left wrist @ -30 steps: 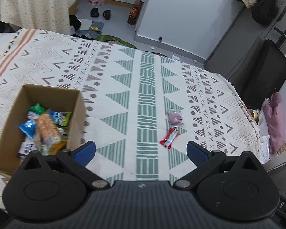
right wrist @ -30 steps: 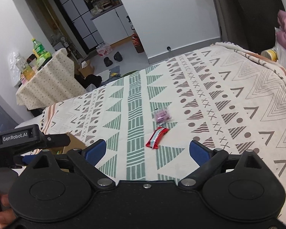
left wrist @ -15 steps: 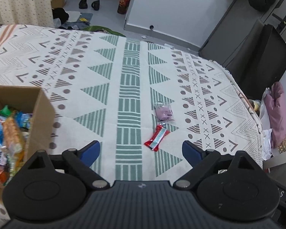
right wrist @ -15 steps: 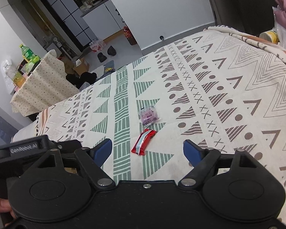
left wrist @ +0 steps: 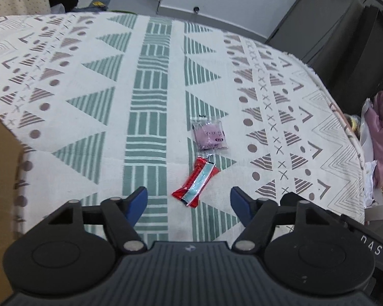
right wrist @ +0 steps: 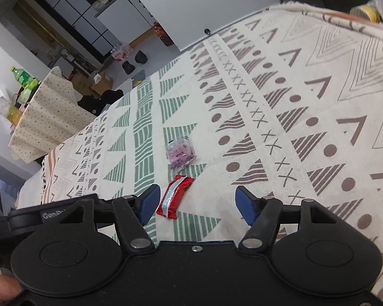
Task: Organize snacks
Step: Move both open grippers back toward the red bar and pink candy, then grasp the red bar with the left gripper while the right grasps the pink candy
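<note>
Both tongs, left tongs and right tongs, are hovering spread wide, empty; right should be straddling the crinkly red foil snack bar near the pink translucent packet, pinching across its narrow width.

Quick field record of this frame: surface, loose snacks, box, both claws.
surface: patterned cloth with green and brown geometric bands
loose snacks: red snack packet; pink snack pouch just beyond it, lying close, contact unclear
box: cardboard box, only its side shows at the left edge of the left wrist view; contents hidden
left claw: open, empty, red packet lies ahead between its fingers
right claw: open, empty, red packet close to its left finger
other: part of a hand at the right wrist view's lower left
</note>
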